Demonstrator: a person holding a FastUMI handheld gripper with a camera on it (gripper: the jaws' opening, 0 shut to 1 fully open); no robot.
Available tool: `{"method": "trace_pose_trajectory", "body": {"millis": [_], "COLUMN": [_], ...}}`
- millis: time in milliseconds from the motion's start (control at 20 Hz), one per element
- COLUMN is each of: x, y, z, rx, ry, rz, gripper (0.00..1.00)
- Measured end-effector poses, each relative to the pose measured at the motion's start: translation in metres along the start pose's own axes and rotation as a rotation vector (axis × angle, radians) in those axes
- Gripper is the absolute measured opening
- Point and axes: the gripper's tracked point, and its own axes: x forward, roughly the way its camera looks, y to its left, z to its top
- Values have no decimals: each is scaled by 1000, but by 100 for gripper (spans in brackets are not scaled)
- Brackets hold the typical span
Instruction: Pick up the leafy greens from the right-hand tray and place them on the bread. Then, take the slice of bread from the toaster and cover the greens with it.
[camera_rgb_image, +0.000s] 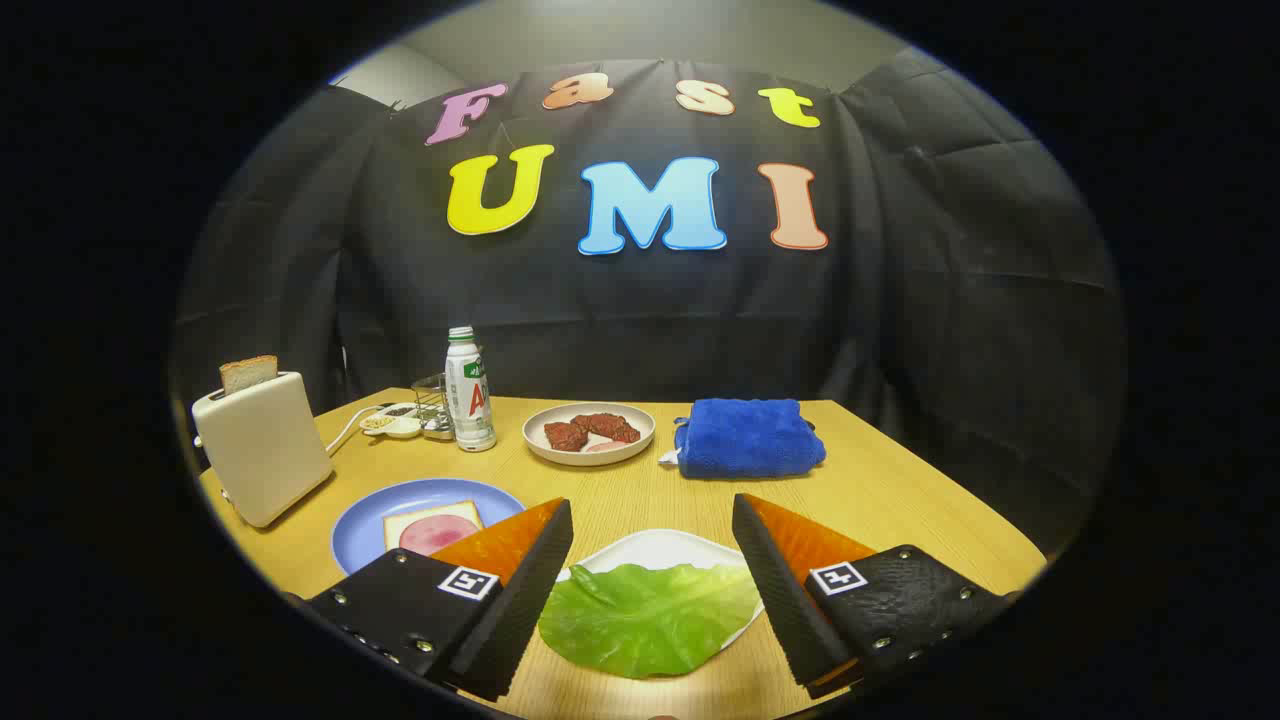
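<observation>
The gripper (652, 545) hung over the near edge of the tabletop (900, 490) with its fingers spread wide and nothing held between them. The leafy green (645, 615) lay flat on a white tray (660, 548) directly below and between the fingers, slightly nearer than their tips, so the coming move looked like a plain descent rather than a reach to either side. The leaf's long axis ran crosswise, from one finger toward the other, and it spilled over the tray's near rim onto the wood.

Off beyond the left finger sat a blue plate (360, 520) carrying a slice of bread (432, 527) with a round of pink ham on it; the finger partly covered the bread's near corner. That was the likely target for the leaf, a short carry to the left. Further left stood the toaster (262, 448), a second slice (249, 373) poking up from its slot. No part of the task appeared done yet.
</observation>
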Motion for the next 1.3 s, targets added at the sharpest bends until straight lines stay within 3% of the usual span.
{"method": "trace_pose_trajectory", "body": {"millis": [850,1300], "x": [9,33], "y": [2,-2], "z": [-38,-81], "rx": [2,3], "ry": [125,333], "rz": [4,6], "gripper": [98,98]}}
